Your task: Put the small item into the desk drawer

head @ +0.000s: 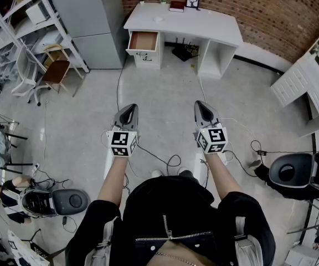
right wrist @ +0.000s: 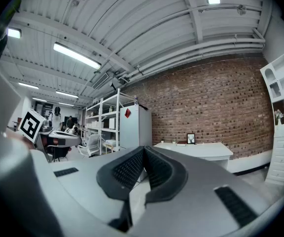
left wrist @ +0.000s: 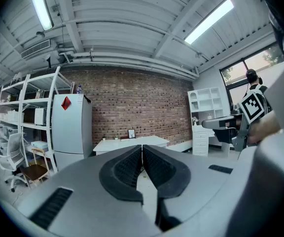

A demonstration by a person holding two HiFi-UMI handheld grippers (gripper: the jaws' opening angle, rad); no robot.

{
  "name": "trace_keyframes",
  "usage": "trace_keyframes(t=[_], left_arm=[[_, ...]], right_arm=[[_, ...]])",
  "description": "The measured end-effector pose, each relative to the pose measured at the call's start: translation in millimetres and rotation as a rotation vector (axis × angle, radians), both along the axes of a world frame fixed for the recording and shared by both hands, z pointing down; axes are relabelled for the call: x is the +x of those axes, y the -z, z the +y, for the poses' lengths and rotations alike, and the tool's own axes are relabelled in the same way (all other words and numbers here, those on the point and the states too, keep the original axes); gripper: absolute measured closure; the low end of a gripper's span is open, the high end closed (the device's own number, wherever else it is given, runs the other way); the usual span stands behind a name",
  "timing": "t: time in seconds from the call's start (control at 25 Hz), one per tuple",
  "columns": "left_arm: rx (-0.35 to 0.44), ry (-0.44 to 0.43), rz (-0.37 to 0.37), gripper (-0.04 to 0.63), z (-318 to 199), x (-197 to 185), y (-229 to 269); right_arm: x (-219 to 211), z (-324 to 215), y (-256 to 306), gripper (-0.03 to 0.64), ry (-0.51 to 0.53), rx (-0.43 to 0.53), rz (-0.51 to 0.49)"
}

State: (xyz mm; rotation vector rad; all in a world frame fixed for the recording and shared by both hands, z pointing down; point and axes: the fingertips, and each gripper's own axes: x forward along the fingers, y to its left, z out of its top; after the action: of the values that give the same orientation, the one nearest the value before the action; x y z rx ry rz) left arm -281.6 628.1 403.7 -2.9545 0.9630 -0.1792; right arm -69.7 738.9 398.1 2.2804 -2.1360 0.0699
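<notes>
Approach step; nothing picked up yet. Left gripper (head: 127,111) and right gripper (head: 204,107) are empty, jaws together, well short of the far desk (head: 204,29). Its left drawer (head: 143,40) stands open. A small pale item (head: 158,20), likely the target, is on the desktop. Next: walk up, open the jaws.

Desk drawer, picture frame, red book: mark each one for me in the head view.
desk drawer (head: 143,40): head view, on the bare brown bottom of the open drawer.
picture frame (head: 192,0): head view, on the middle of the frame.
red book (head: 176,6): head view, on its cover.
</notes>
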Motion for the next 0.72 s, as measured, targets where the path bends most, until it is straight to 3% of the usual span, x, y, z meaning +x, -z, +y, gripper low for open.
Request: trace_keyframes(t=[0.2,0.72], left_arm=[[0.005,-0.009,0.004,0.572,-3.1,4.8,1.2],[-0.010,-0.038,0.008,0.572,-18.7,-5.8,-8.2]], right_arm=[[3.5,-5.0,1.4,0.611,0.011,0.033,-0.031],[-11.8,-19.9,-8.5,0.609,0.000,-0.019,-0.024]])
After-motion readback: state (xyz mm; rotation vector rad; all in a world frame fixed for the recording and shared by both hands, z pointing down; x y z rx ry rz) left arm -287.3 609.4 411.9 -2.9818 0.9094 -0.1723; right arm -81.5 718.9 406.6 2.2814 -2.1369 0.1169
